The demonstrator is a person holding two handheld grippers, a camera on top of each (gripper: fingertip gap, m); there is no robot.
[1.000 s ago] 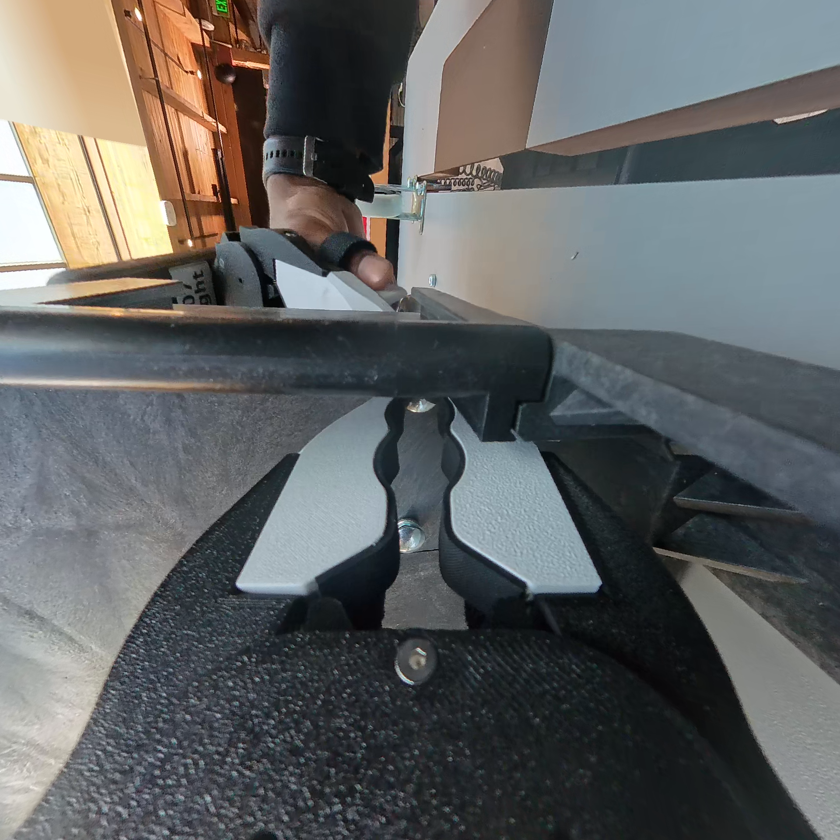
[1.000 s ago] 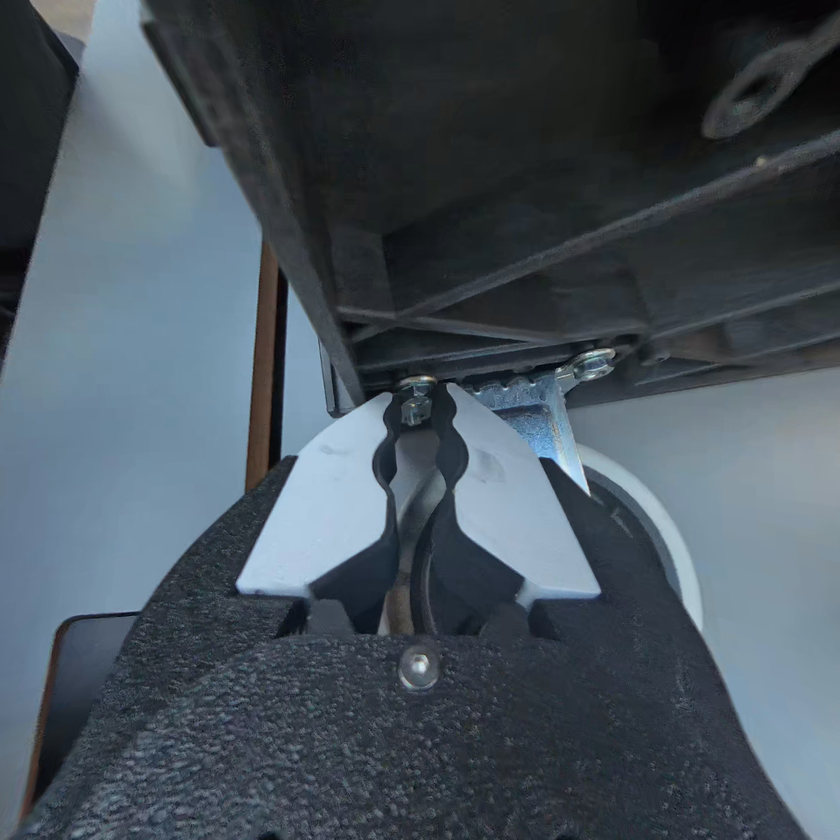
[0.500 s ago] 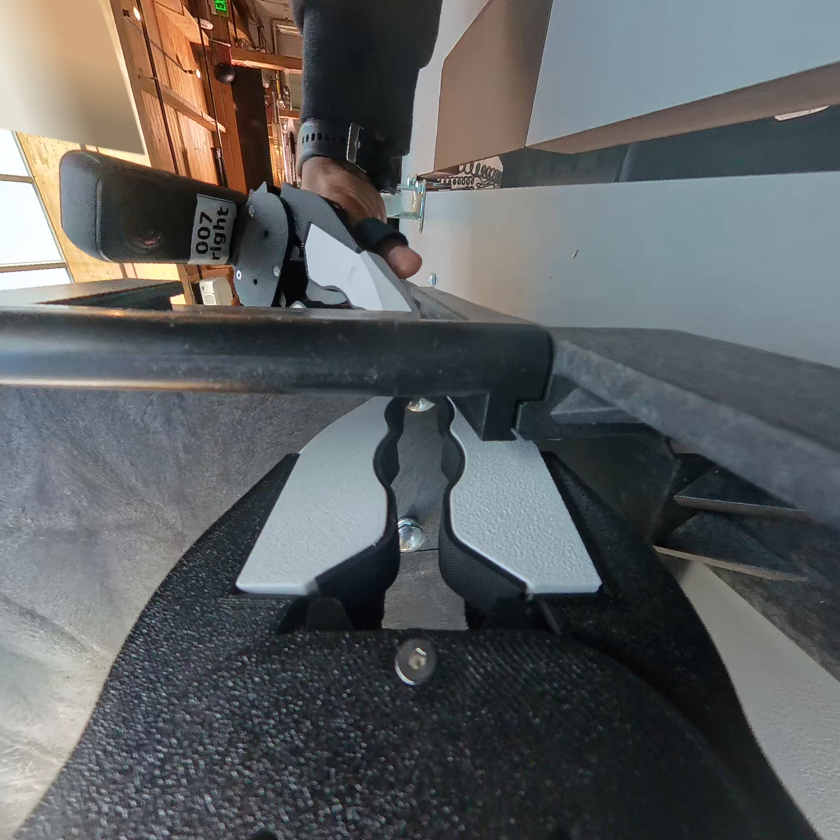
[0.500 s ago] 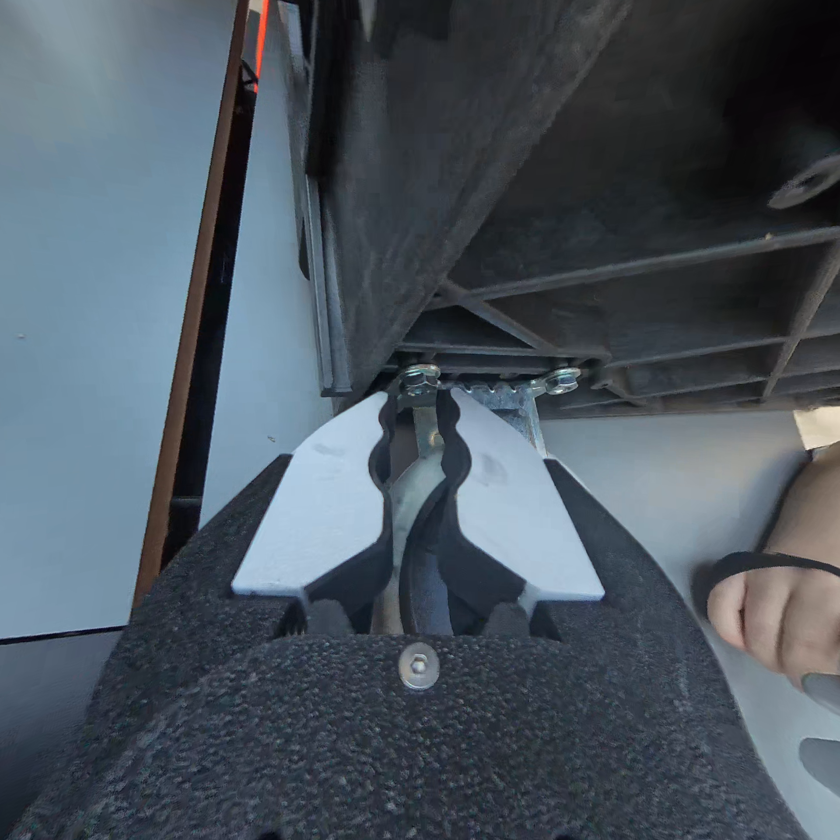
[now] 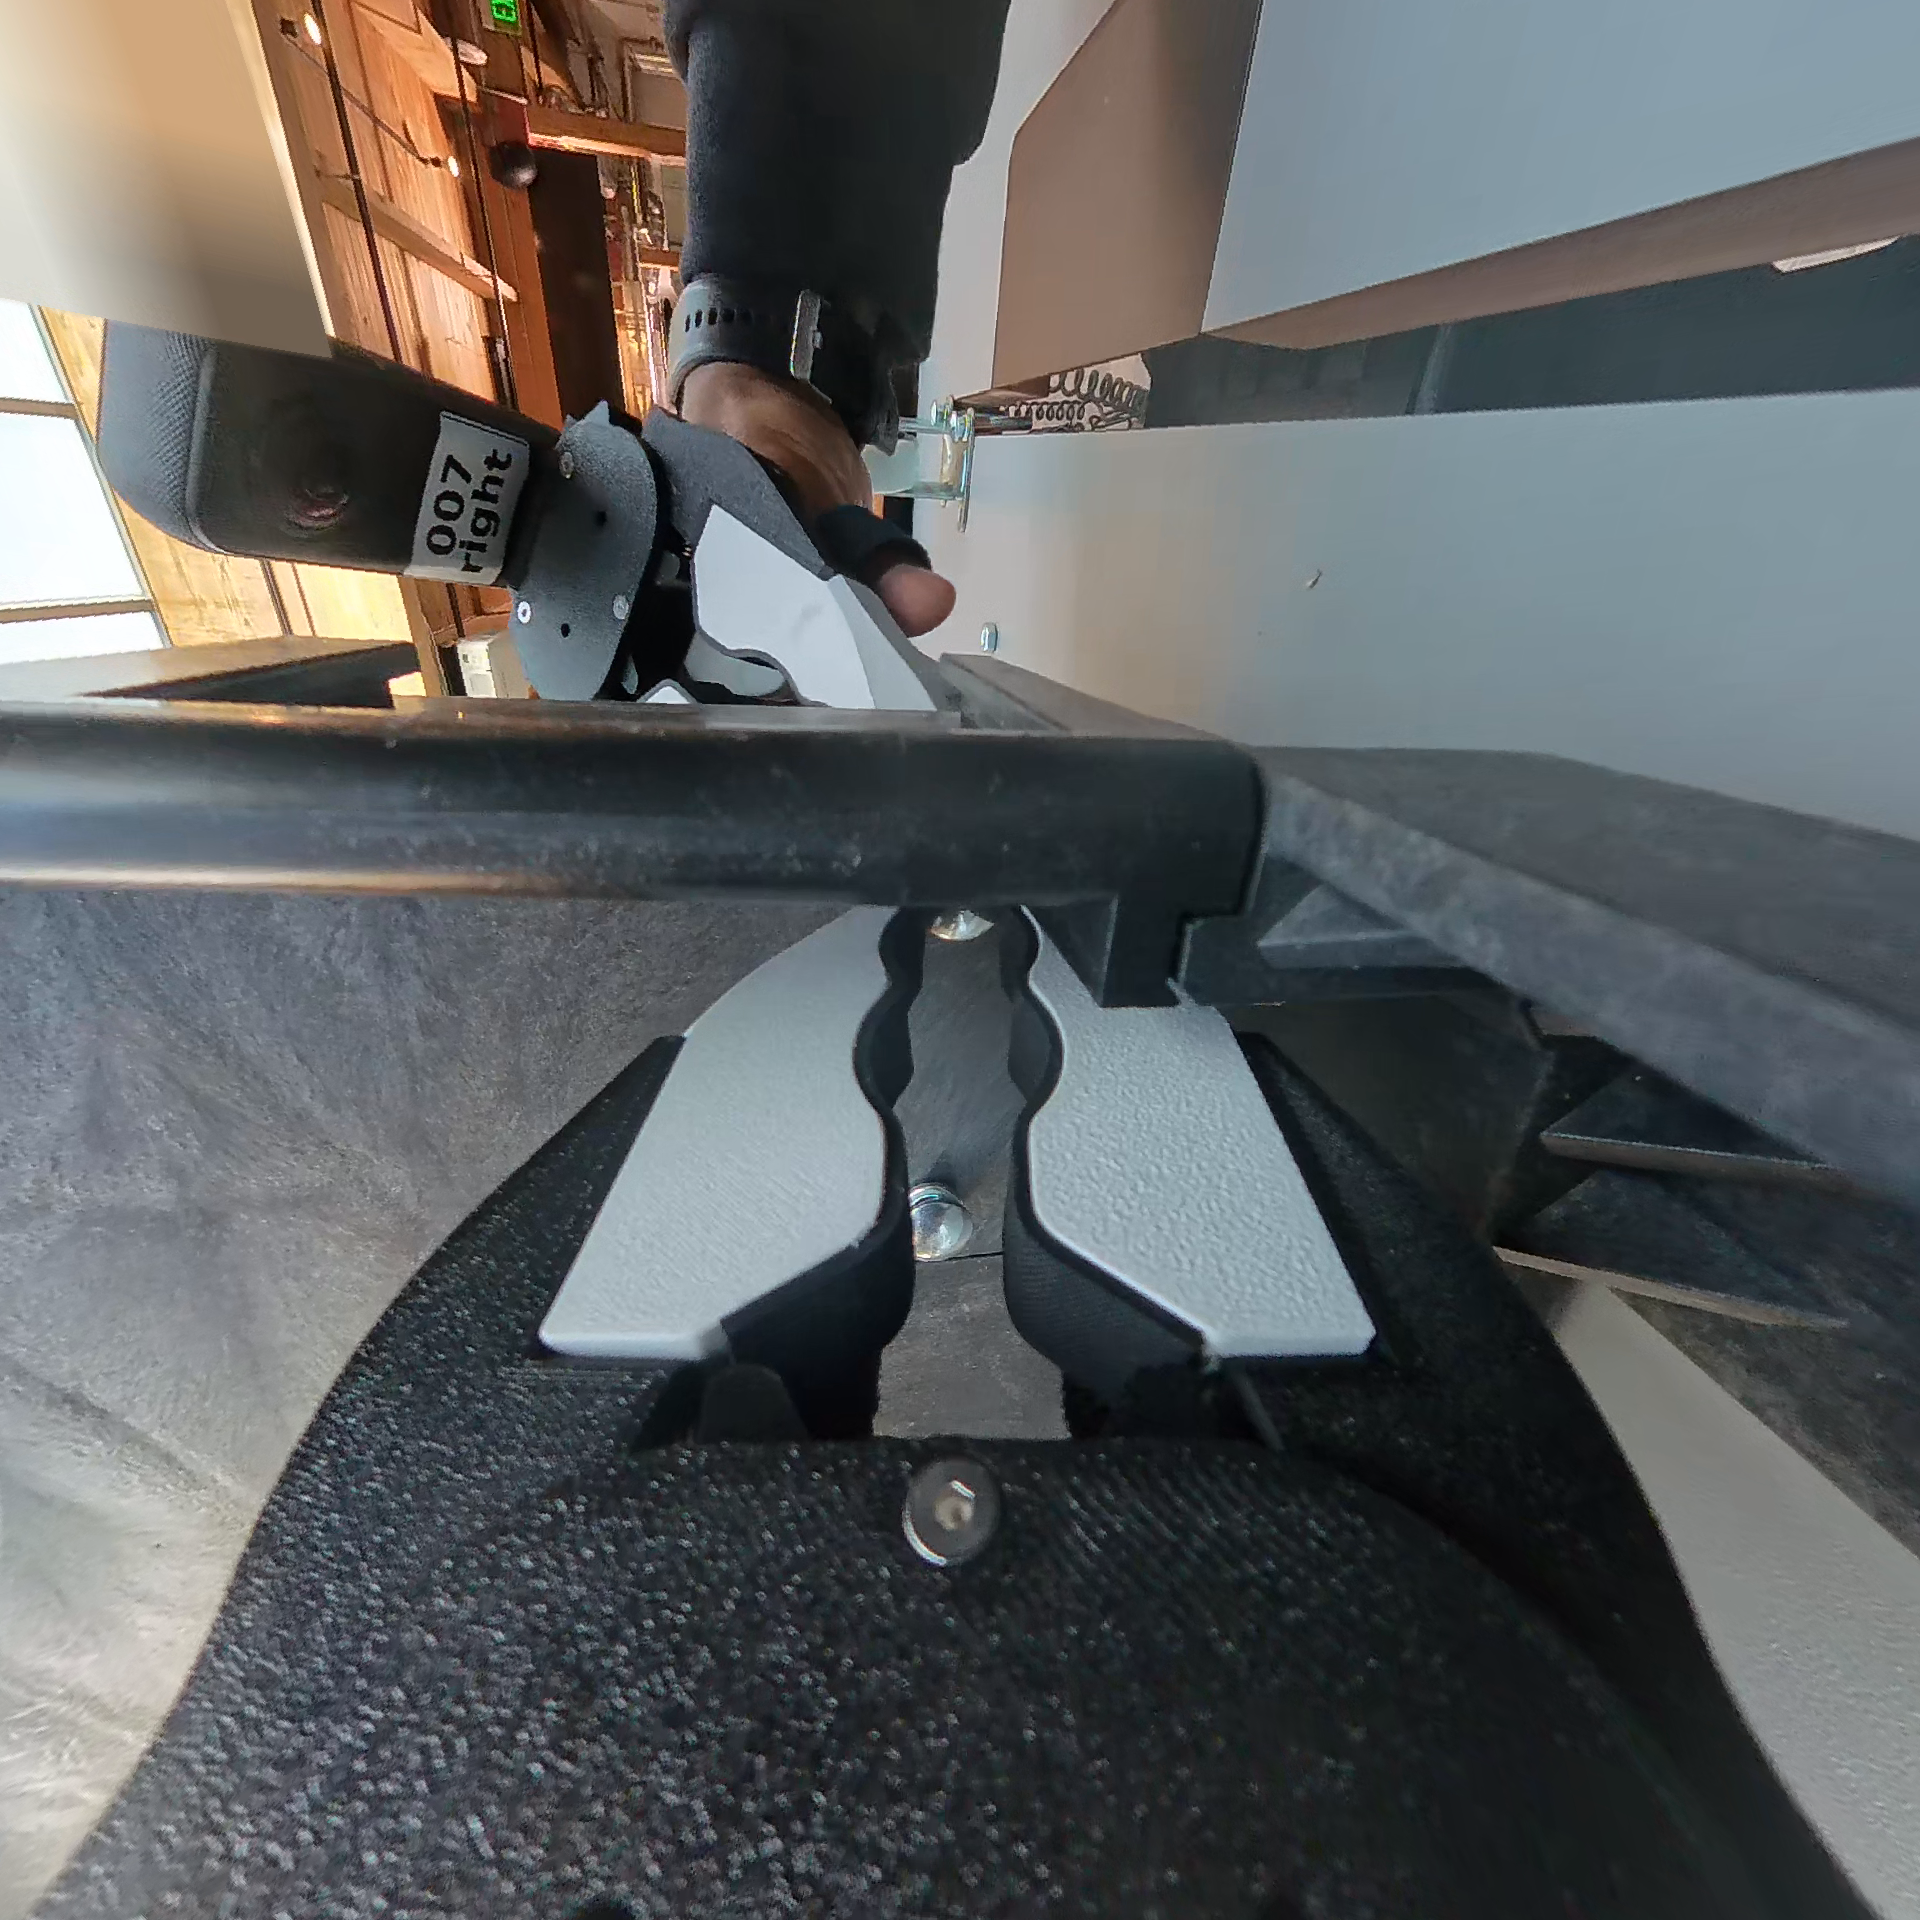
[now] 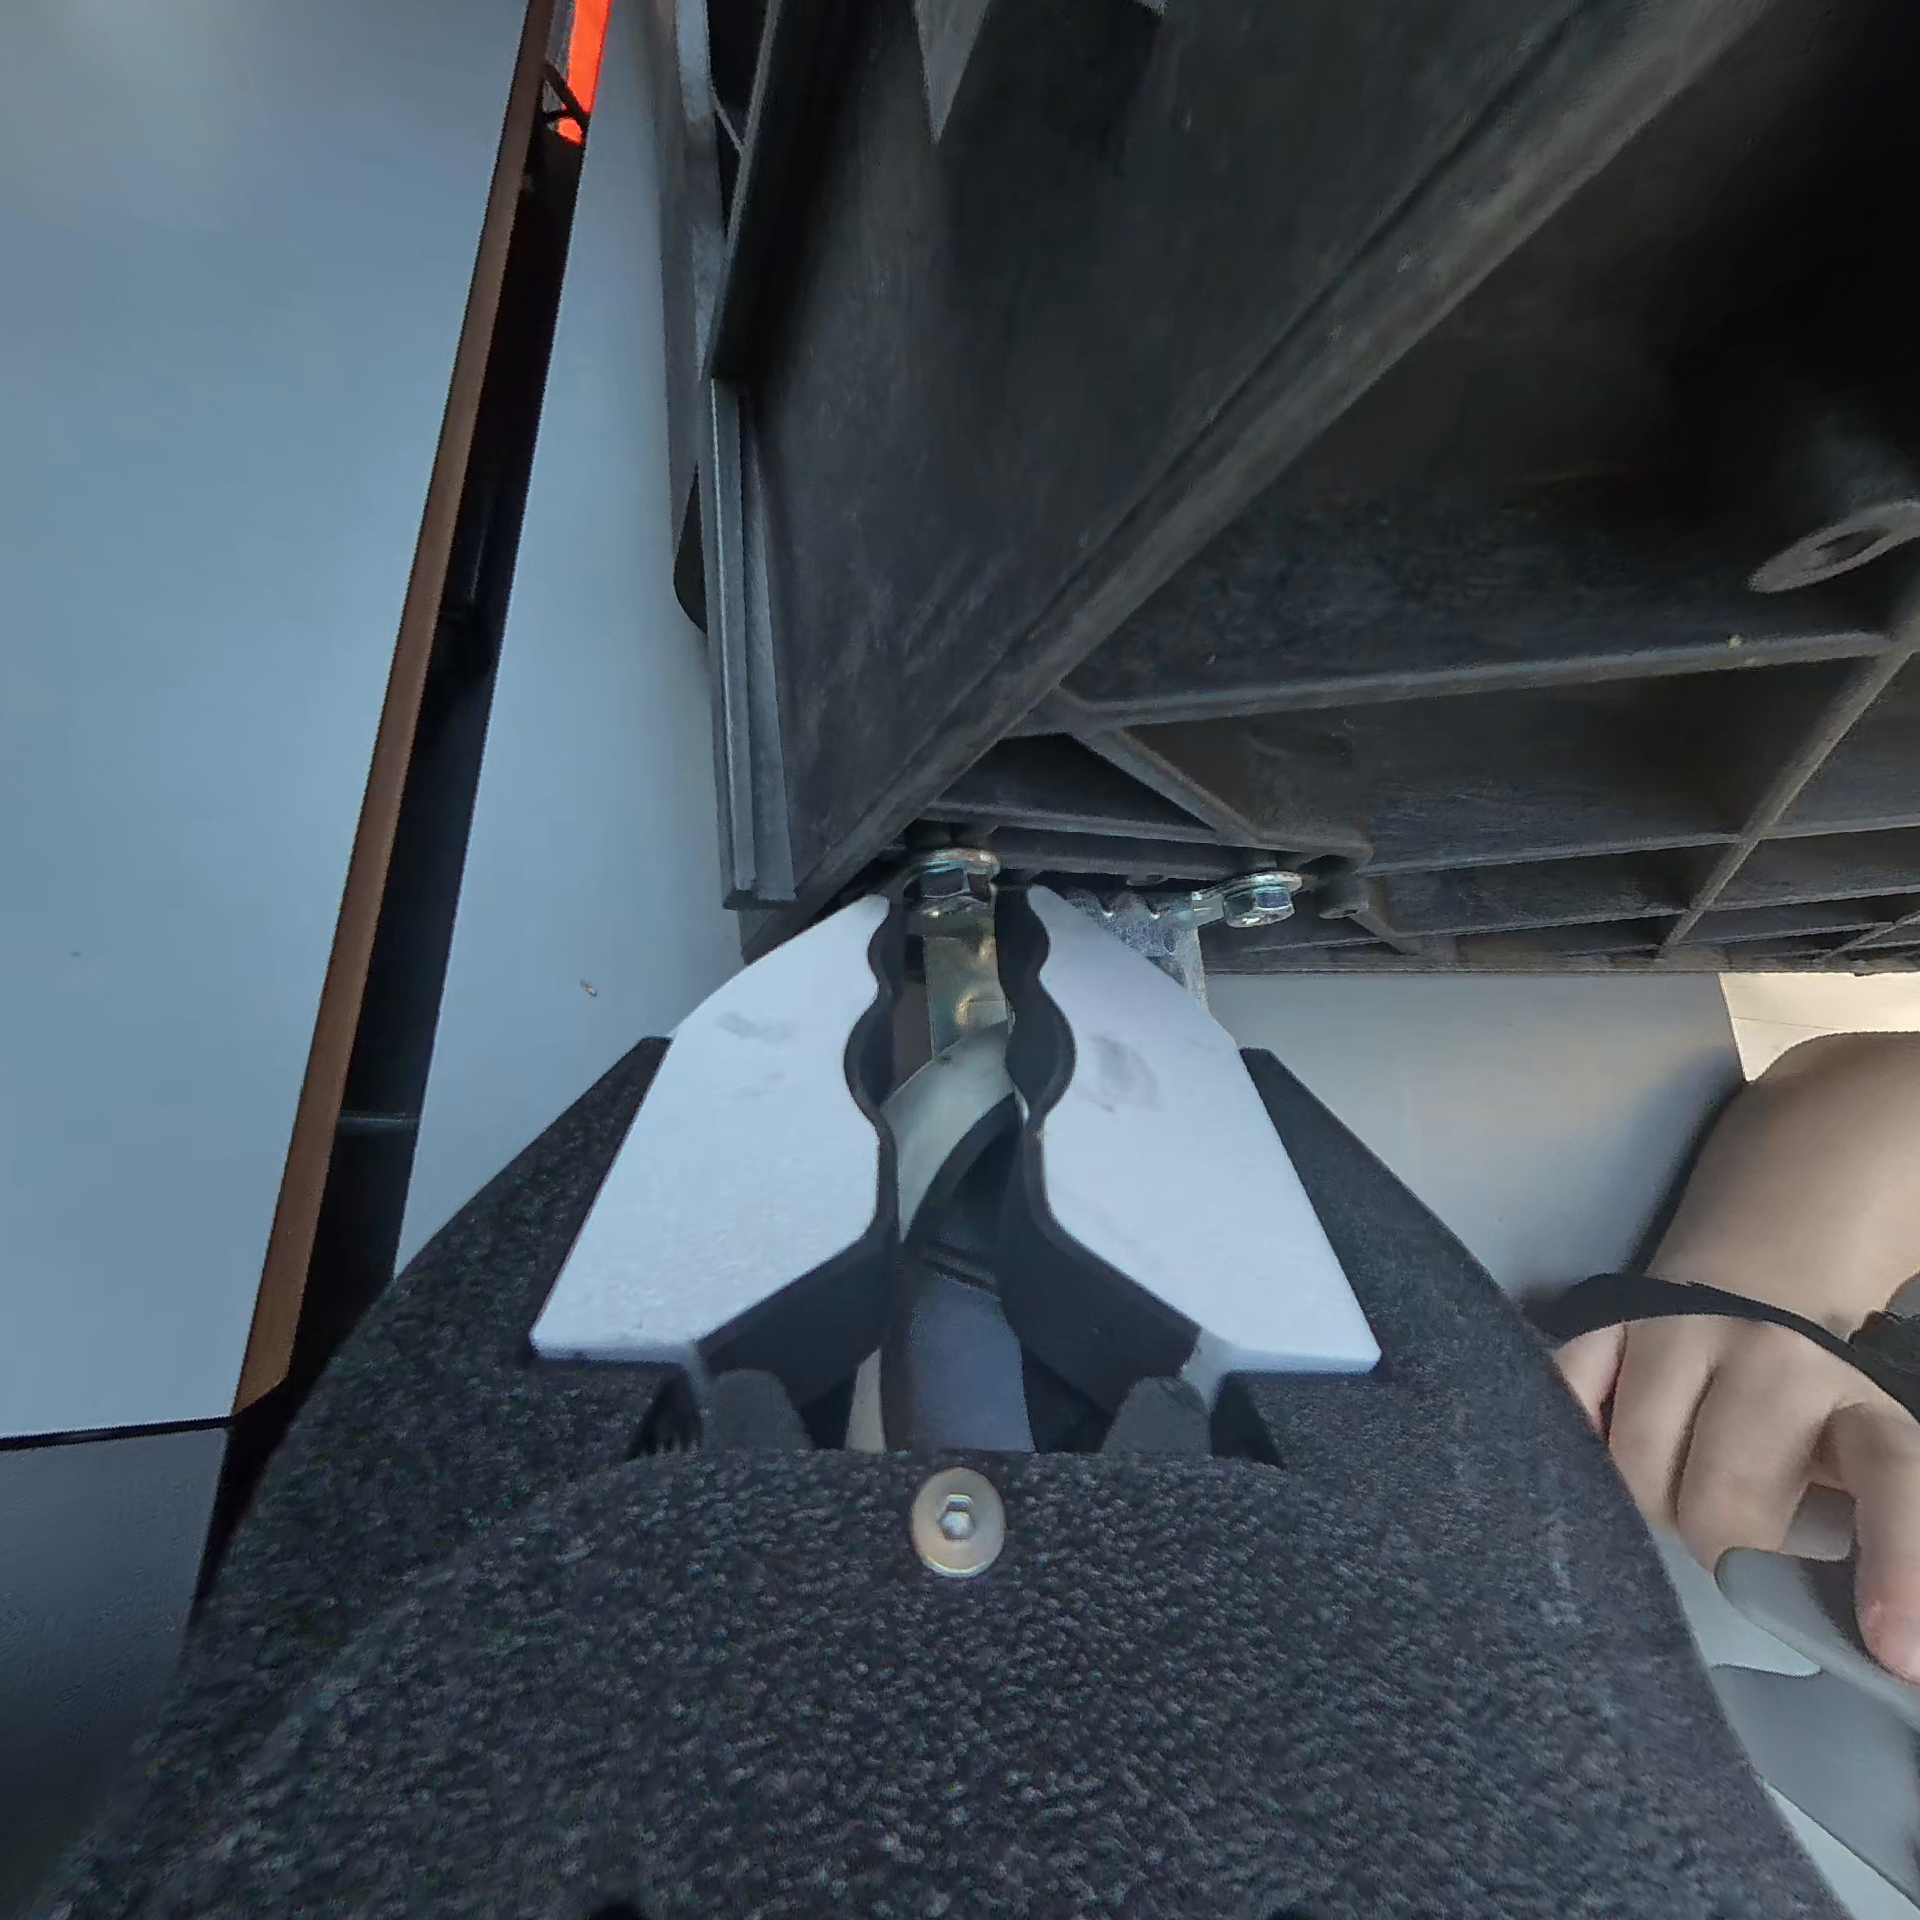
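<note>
A black plastic cart [image 6: 1299,436] lies tipped, its ribbed underside facing the right wrist view. My right gripper [image 6: 958,914] is shut on the zinc-plated bracket [image 6: 961,997] of a caster, just below the bolt [image 6: 951,883] that fixes it to the cart; the wheel [image 6: 956,1340] sits between the finger bases. My left gripper [image 5: 961,935] is shut on a dark grey metal plate [image 5: 961,1070] with two bolts, its tips under the cart's black bar [image 5: 623,810]. The right gripper [image 5: 800,644] also shows beyond that bar, held by a hand.
A white panel [image 5: 1455,582] with a brown edge stands to the right in the left wrist view; it also shows at the left of the right wrist view [image 6: 208,623]. A hand [image 6: 1766,1351] is at that view's right edge. Grey fabric [image 5: 260,1143] hangs below the bar.
The right gripper has risen above the bar in the left wrist view and turned against the cart's underside, its jaws a little wider on the caster bracket. The left gripper has not moved.
</note>
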